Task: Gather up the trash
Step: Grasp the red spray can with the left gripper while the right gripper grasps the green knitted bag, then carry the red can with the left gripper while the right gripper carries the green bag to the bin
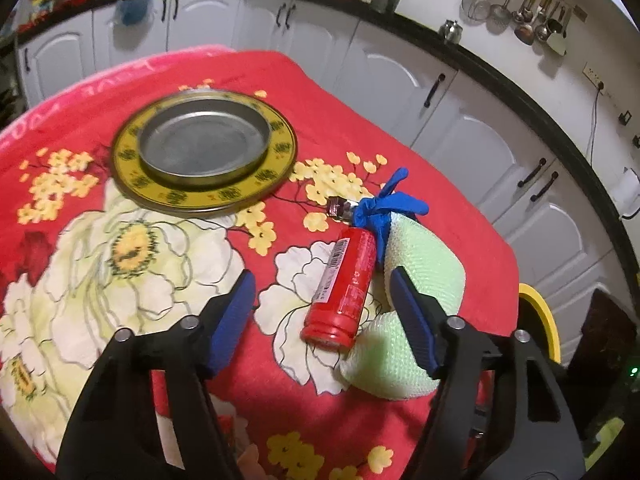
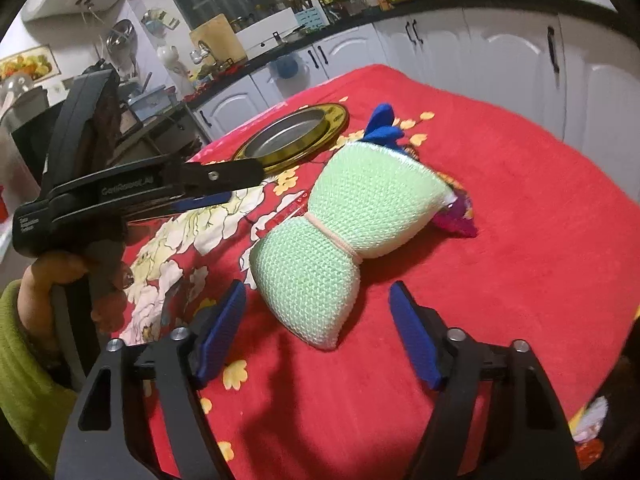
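Room: kitchen with white cupboards (image 1: 472, 132) and a dark worktop; spoons and ladles (image 1: 524, 12) hang on the wall.
Counter: covered with a red cloth (image 2: 500, 240) that has big white and yellow flowers on it.
Plate: a yellow-rimmed plate (image 1: 276, 168) sits at the far side of the cloth, with a grey metal dish (image 1: 200, 140) inside it.
Red can: a red can (image 1: 340, 288) lies on its side on the cloth, touching the green scrubber.
Green scrubber: a soft green scrubber (image 2: 320, 240), pinched in the middle by a band, lies near the middle of the cloth.
Blue bit: a knotted blue piece (image 1: 384, 204) lies at the far end of the scrubber.
Pink bit: something small and pink (image 2: 456, 220) peeks out by the scrubber's far right side.
Left gripper: the left gripper (image 1: 320, 288) has its jaws partly apart, nothing pinched; the red can lies just ahead between them.
Right gripper: the right gripper (image 2: 316, 316) has its jaws apart and holds nothing; the scrubber's near end is just ahead of them.
Person: a hand (image 2: 76, 280) with a green sleeve (image 2: 28, 380) holds the left gripper.
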